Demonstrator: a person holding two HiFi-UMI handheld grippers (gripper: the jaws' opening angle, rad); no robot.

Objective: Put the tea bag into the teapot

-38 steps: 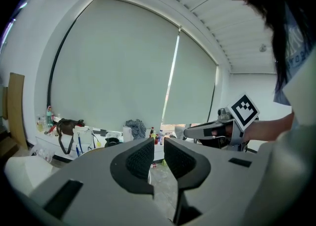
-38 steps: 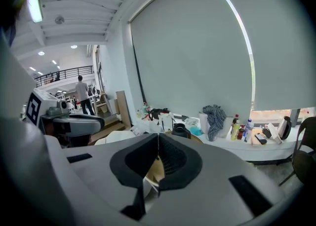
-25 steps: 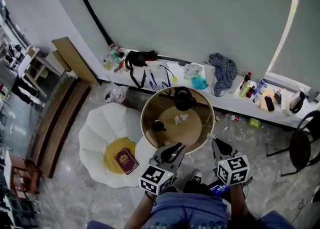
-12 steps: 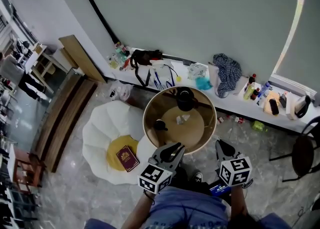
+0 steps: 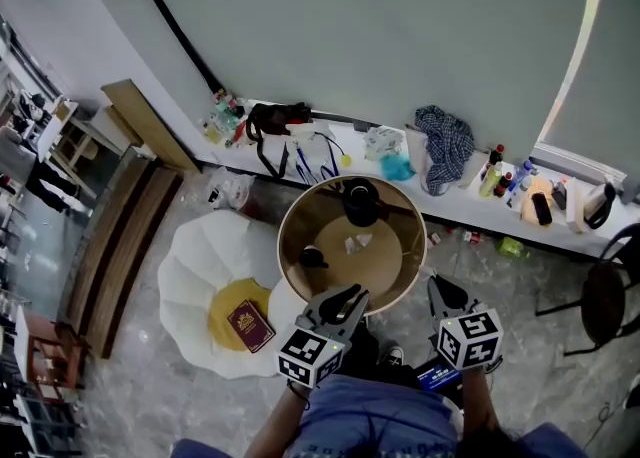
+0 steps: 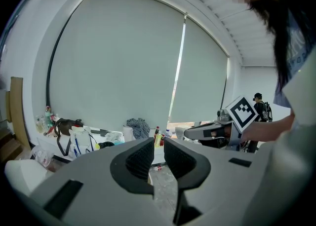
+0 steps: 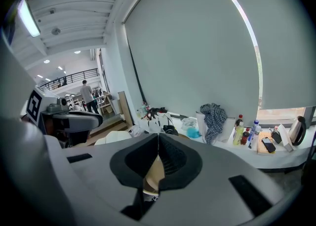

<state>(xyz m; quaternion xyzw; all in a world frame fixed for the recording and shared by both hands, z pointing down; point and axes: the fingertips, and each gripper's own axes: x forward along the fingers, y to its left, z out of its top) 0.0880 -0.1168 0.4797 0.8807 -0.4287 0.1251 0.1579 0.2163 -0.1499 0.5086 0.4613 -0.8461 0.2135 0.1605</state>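
Tea bag: seemed light, limp; pinch a corner;
Left gripper: fingers stood narrowly apart, empty;
Right gripper: fingers met, empty

I can read no text. The marker cubes on my left gripper and right gripper bear only black-and-white square patterns. The cover of the red booklet left of my left gripper and the labels of the bottles beyond my right gripper are too small to read.
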